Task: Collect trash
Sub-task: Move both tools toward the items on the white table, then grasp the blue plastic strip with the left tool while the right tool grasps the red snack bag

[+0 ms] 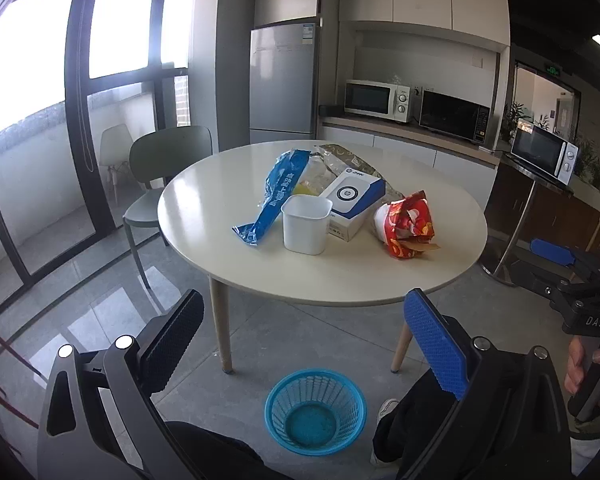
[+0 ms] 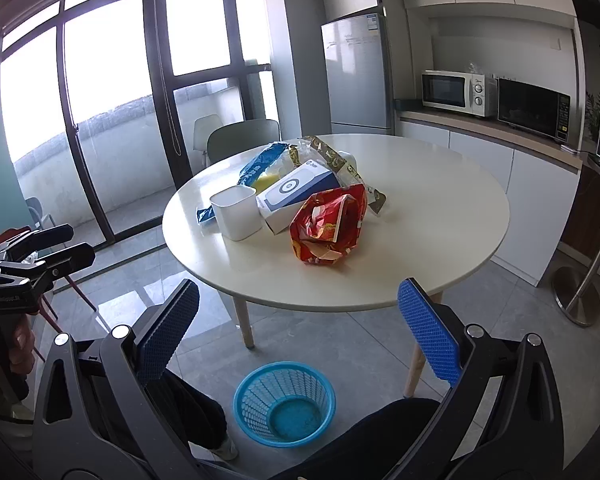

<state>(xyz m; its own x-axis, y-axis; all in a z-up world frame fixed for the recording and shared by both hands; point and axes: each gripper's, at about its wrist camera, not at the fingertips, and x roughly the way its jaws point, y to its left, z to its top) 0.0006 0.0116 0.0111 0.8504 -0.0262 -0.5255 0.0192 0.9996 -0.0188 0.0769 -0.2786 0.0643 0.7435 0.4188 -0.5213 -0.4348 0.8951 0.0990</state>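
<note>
A round cream counter [image 1: 380, 280] is seen ahead of both tools, with the trash gathered near its middle. A blue plastic wrapper [image 1: 276, 196] lies at about 10 o'clock of the pile, stretched toward the near-left edge. Just beside it, at the near side, a white square cup [image 1: 305, 224] stands upright and open at the top. Behind the cup a blue and white box [image 1: 354, 200] is laid flat, touching the cup. At 3 o'clock of the box a crumpled red snack bag [image 1: 410, 226] rests on its side. At 12 o'clock, behind the box, a clear crinkled bag with a dark patterned strip [image 1: 342, 158] is spread out.

On the grey floor, at 6 o'clock below the counter edge, a blue mesh basket [image 1: 315, 412] stands upright, with nothing seen inside; a person's dark-trousered legs flank it.

The left tool [image 1: 304, 340] is held with its fingers wide apart, nothing between them, above the basket in its view. The right tool [image 2: 300, 324] is likewise spread apart and clasps nothing. A green chair [image 1: 168, 156] stands at 10 o'clock of the counter.
</note>
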